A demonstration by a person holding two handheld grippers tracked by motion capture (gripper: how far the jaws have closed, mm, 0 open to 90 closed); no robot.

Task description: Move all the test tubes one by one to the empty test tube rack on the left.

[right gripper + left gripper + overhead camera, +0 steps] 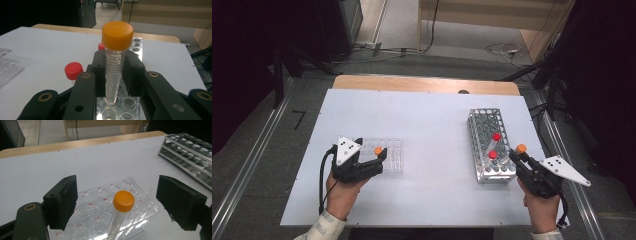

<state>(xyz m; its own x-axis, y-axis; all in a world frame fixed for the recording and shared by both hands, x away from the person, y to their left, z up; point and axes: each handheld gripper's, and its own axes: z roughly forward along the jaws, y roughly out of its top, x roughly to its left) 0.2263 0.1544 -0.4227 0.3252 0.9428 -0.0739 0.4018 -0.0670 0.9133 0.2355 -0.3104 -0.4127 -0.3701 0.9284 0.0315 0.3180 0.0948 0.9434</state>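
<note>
**Two orange-capped tubes in play, one already gripped**

Two tubes, two racks, and the action sits on the right! The right gripper has its jaws pressed onto a clear, graduated orange-capped tube, pinching it upright on the shaft just below the cap, its foot right at a hole of the metal rack. Good spot to hold: the plastic looks light and stiff, but smooth, so it could slip or swing if gripped lower down. The cap is the widest part, a natural stop above the pads.

Over on the left, the left gripper stands spread wide, jaws either side of a second orange-capped tube without touching it. That one leans slightly in the clear plastic rack, whose other lettered wells look empty.

Back in the metal rack, two red-capped tubes stand among many open holes. Both racks rest on the white table, well apart.
</note>
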